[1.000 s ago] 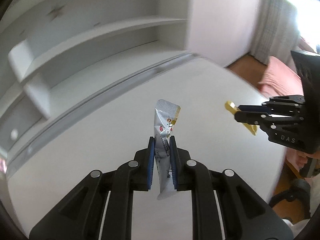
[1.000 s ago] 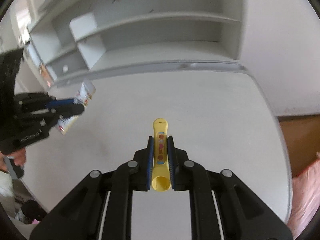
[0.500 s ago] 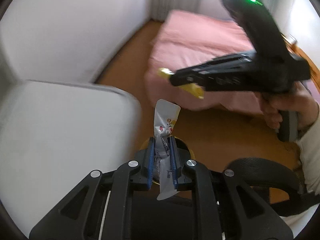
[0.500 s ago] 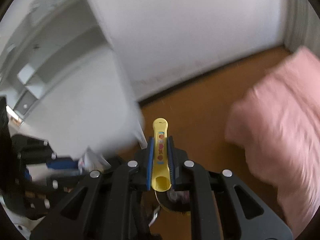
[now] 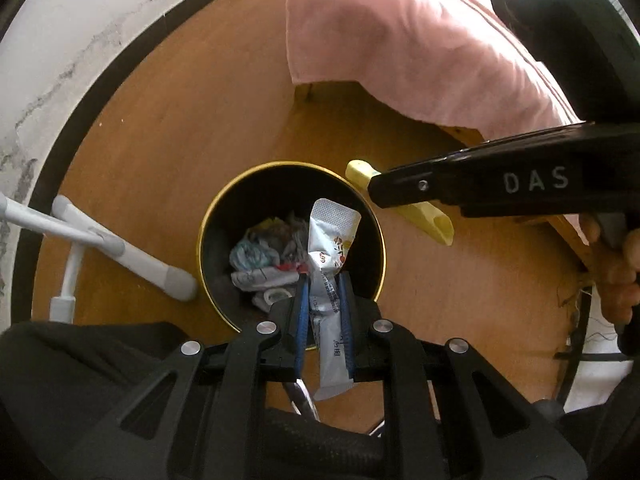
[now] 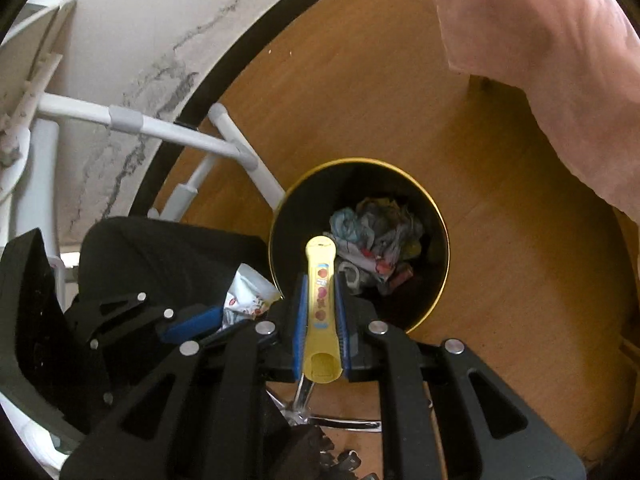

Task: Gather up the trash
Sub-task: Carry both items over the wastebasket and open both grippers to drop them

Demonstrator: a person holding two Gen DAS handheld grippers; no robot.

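Both tongs have left the white table and now hang over the black trash bin (image 5: pixel 205 216) on the floor. The left tongs (image 5: pixel 323 312) stay clamped on the white sachet (image 5: pixel 330 248), above the bin's opening. The right tongs (image 6: pixel 319 316) hold the yellow tube (image 6: pixel 320 280) clamped above the bin's near rim. Release seems the next step.

- Two grippers: the left gripper (image 5: pixel 324 292) and the right gripper (image 6: pixel 320 292).
- One white sachet (image 5: pixel 330 248), clamped in the left one.
- One yellow tube (image 6: pixel 320 280), clamped in the right one.
- One black bin (image 5: pixel 208 240) with a gold rim.
- One heap of crumpled wrappers (image 5: pixel 264 256) inside it; the pieces are too tangled to count.
- One pink bedspread (image 5: pixel 400 40).
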